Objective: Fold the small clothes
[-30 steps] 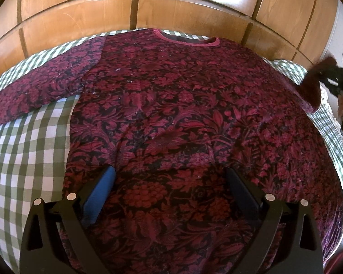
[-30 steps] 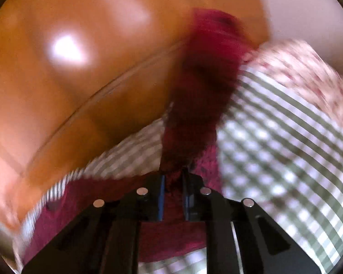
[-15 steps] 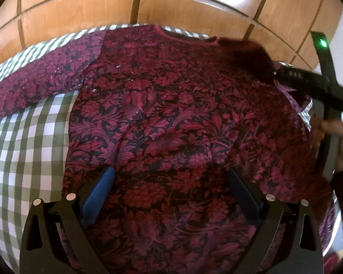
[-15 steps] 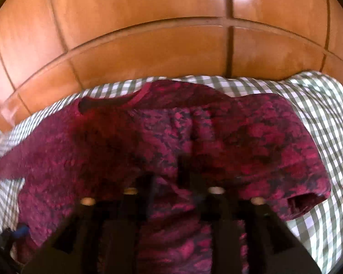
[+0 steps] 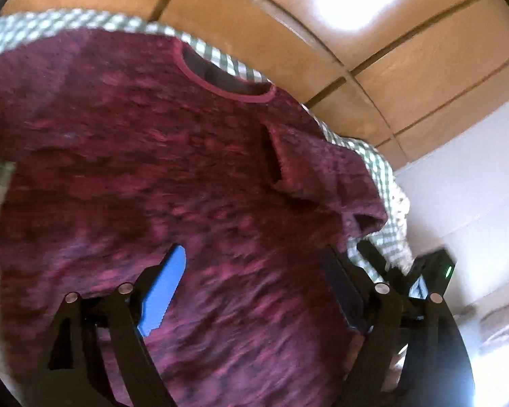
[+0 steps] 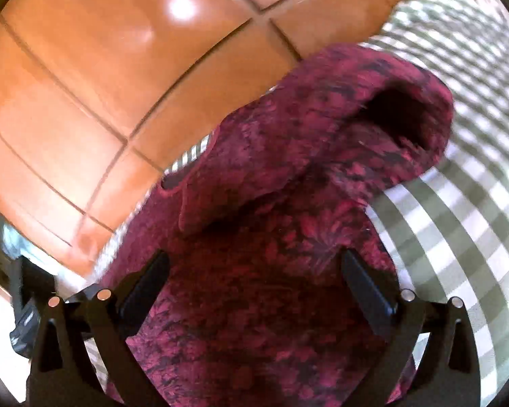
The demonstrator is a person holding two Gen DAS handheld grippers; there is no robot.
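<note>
Right sleeve (image 6: 339,115) laid loosely across maroon top (image 5: 152,176) on checked bedcover (image 6: 458,237), right gripper (image 6: 254,288) just sprung wide, left gripper (image 5: 254,291) narrowing, seemingly empty: next, flatten, mirror opposite sleeve.

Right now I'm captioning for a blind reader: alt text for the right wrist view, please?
A dark red floral top lies on a green checked cloth, one sleeve folded over its body. The open right gripper hovers above it, empty, before a wooden panelled board.

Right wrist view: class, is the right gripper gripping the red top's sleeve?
No: the right gripper stands wide open above the top, and the folded sleeve lies free beyond its fingertips.
</note>
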